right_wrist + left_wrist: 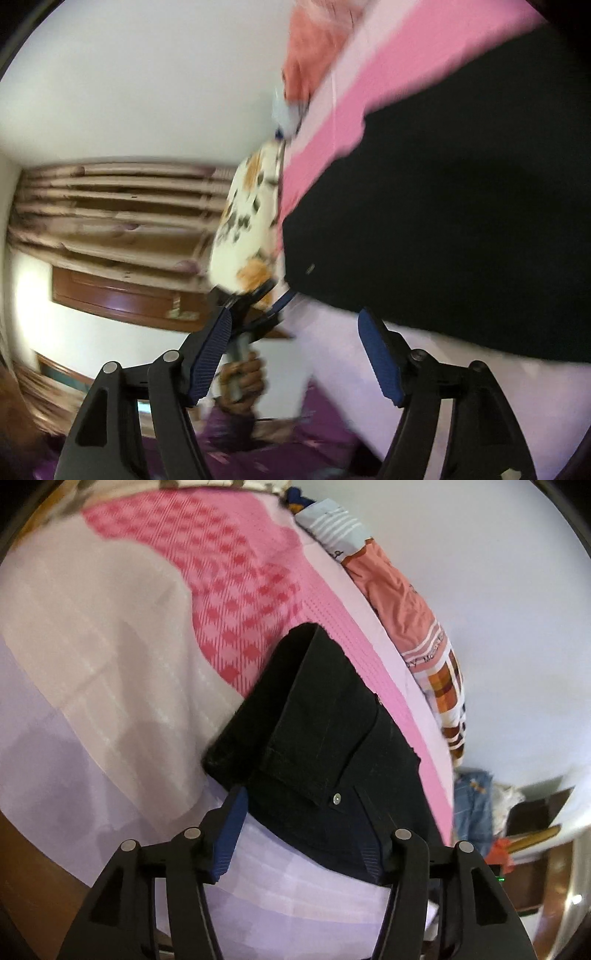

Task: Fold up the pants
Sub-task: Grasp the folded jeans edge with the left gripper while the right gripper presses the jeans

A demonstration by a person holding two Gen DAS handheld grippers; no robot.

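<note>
Left wrist view: black pants (325, 731) lie folded into a compact stack on the pink checked bedsheet (236, 602). The left gripper (299, 812) stands wide open at the near end of the pants; its right finger overlaps the dark cloth, but nothing is pinched between the jaws. A silver rivet (336, 798) marks the waist corner. Beyond the pants, against the wall, sits a pile of clothes (402, 602); its stripe carries lettering, too small to read.

Right wrist view (motion-blurred): the right gripper (291, 339) is also wide open and empty, just short of the near edge of the pants (461, 221). The left gripper (266, 295) and the hand (243, 376) holding it show past that edge.

Risk, as a judgement: a one-sided pinch could catch only the top layer and peel the stack open; blur suggests fast motion, which could drag the fold askew.

No brand legible.
</note>
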